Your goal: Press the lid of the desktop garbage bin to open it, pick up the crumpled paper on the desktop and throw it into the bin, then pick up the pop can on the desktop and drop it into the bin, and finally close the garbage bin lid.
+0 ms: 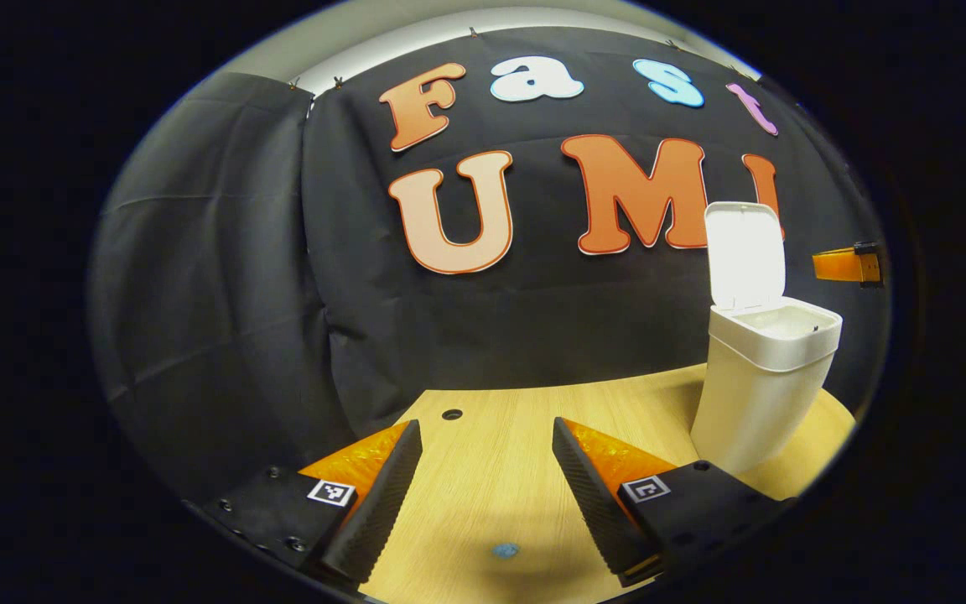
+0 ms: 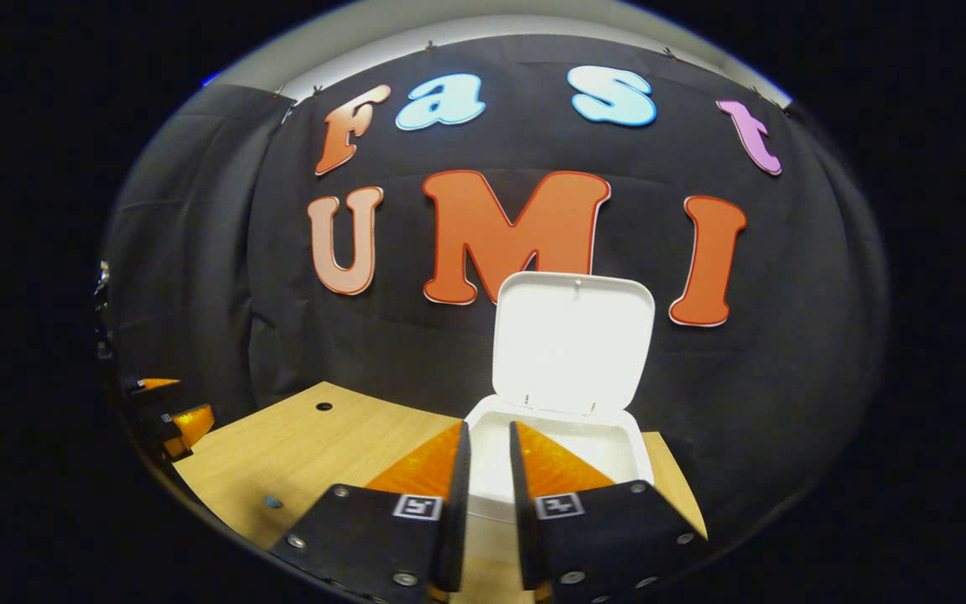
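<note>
The white bin [image 1: 764, 394] stands on the wooden table [image 1: 491, 486] at the right of the left gripper view, its lid [image 1: 745, 256] raised upright. My left gripper [image 1: 487, 428] hovers low over the table, open with a wide gap and nothing between its fingers. In the right gripper view my right gripper [image 2: 489, 429] hangs just in front of and above the bin's open mouth [image 2: 609, 449]. Its fingers stand a narrow gap apart with nothing between them, and the lid [image 2: 573, 340] rises behind. The inside of the bin is too bright to make out.
A small blue dot [image 1: 505, 549] and a round hole [image 1: 452, 414] mark the tabletop. The right gripper's tip [image 1: 848, 266] pokes in beyond the bin. The left gripper [image 2: 168, 419] shows at the far left edge of the right gripper view. Black cloth walls close behind the table.
</note>
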`<state>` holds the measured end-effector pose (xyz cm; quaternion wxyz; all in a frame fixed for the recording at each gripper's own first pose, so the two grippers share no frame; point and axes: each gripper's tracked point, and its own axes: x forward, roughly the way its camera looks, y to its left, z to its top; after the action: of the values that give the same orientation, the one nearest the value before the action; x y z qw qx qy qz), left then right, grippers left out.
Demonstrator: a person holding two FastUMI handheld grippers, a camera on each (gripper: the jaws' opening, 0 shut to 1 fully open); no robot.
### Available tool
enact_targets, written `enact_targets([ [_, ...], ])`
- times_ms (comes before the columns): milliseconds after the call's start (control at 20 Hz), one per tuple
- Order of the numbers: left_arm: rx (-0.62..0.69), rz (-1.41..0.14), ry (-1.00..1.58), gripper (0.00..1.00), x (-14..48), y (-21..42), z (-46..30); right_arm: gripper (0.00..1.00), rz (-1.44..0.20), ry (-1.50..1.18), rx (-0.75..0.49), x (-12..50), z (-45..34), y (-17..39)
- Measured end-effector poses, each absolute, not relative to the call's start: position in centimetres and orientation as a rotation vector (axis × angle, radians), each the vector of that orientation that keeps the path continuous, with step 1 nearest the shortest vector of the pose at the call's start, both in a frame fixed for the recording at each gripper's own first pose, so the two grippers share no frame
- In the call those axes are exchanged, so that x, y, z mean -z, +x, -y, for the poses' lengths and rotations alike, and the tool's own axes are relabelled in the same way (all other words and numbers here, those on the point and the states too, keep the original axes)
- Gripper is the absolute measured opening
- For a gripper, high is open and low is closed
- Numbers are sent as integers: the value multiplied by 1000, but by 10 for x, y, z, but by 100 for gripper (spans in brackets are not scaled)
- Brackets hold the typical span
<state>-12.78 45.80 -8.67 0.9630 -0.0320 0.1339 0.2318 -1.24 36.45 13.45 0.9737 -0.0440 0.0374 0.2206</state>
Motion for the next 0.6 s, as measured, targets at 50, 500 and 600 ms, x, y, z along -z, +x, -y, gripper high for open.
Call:
enact_targets([
  [50,-451,-277,-79,99,89,-127,-462,52,-75,-108,-459,-127,-375,-21],
  [500,-243,-542,-191,95,180,-134,-467,95,-280,-148,-539,-29,-466,-78],
  [600,-217,-607,-199,100,203,-138,-466,96,-326,-150,-549,-10,-474,-89],
])
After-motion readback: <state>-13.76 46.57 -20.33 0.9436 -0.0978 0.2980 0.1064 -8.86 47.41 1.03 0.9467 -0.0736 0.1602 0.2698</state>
